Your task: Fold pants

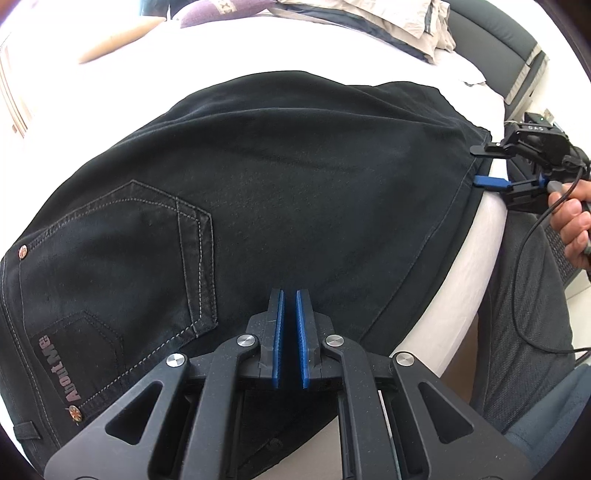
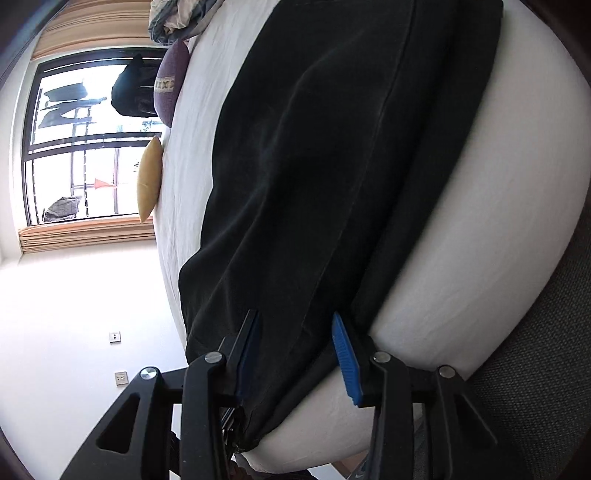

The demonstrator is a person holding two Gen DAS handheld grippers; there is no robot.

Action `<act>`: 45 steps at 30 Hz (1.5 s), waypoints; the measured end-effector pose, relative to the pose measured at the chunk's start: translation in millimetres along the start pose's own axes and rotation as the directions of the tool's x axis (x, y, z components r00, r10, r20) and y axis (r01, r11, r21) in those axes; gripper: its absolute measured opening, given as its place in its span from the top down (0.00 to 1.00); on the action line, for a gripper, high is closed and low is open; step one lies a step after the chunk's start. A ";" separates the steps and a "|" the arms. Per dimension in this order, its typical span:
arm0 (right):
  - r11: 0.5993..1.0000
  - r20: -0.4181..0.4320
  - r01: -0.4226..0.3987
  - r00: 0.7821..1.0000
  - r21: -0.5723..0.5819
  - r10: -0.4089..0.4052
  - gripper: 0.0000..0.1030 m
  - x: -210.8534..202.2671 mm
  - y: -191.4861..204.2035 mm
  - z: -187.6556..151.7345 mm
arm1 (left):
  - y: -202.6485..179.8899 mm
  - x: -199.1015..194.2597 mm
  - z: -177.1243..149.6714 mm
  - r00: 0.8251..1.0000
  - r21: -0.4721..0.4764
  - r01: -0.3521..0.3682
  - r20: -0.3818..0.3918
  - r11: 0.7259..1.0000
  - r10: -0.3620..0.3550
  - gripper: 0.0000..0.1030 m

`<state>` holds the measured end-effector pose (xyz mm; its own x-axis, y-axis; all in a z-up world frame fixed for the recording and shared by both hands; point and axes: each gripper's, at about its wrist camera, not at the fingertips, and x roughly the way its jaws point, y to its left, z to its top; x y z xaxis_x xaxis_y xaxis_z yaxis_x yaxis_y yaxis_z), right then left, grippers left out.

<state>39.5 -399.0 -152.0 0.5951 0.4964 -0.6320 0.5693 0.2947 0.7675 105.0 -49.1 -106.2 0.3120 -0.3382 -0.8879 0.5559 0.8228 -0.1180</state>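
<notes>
Black pants [image 1: 280, 192] lie spread flat on a white bed [image 1: 280, 51]. Their back pocket [image 1: 122, 266] with an "About Me" label faces up at the left. My left gripper [image 1: 290, 299] hovers low over the seat area near the bed's front edge. Its blue pads are almost together, and I see no cloth pinched between them. My right gripper [image 1: 480, 166] is at the far right end of the pants and stands open. In the right wrist view the pants [image 2: 332, 166] run away up the bed. Their near end lies loose between the spread fingers of the right gripper [image 2: 295, 328].
A purple cushion [image 2: 170, 81], a tan cushion [image 2: 149, 177] and crumpled beige bedding [image 1: 402, 18] lie at the bed's far side. A dark padded headboard [image 1: 517, 48] is at the far right. A person's hand [image 1: 572, 221] and grey trouser leg [image 1: 524, 295] are beside the bed edge. A window [image 2: 81, 140] is beyond.
</notes>
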 end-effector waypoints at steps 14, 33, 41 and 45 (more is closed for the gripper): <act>0.999 0.040 -0.035 0.999 -0.035 0.037 0.95 -33.7 -21.2 -26.8 | 1.2 3.8 5.1 0.999 0.008 -0.005 -0.035 1.000 0.005 0.93; 0.998 0.093 0.057 0.994 -0.016 -0.055 0.96 -35.5 -31.0 -28.2 | -55.1 6.3 59.6 0.998 0.132 0.028 0.050 0.991 -0.035 0.93; 0.981 0.227 0.168 0.963 -0.096 -0.143 0.75 -98.4 0.3 -8.5 | -78.9 65.5 73.0 0.999 0.173 0.046 -0.030 0.984 -0.041 0.94; 0.990 0.329 0.134 0.937 -0.038 -0.115 0.50 -113.9 -1.5 36.8 | -69.4 70.1 77.8 0.996 0.129 0.086 -0.040 0.988 -0.081 0.94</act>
<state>-8.3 -486.1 -85.2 0.6794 0.1626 -0.7155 0.6219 0.3899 0.6791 148.3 -165.5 -125.6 0.2346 -0.3854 -0.8924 0.6756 0.7247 -0.1353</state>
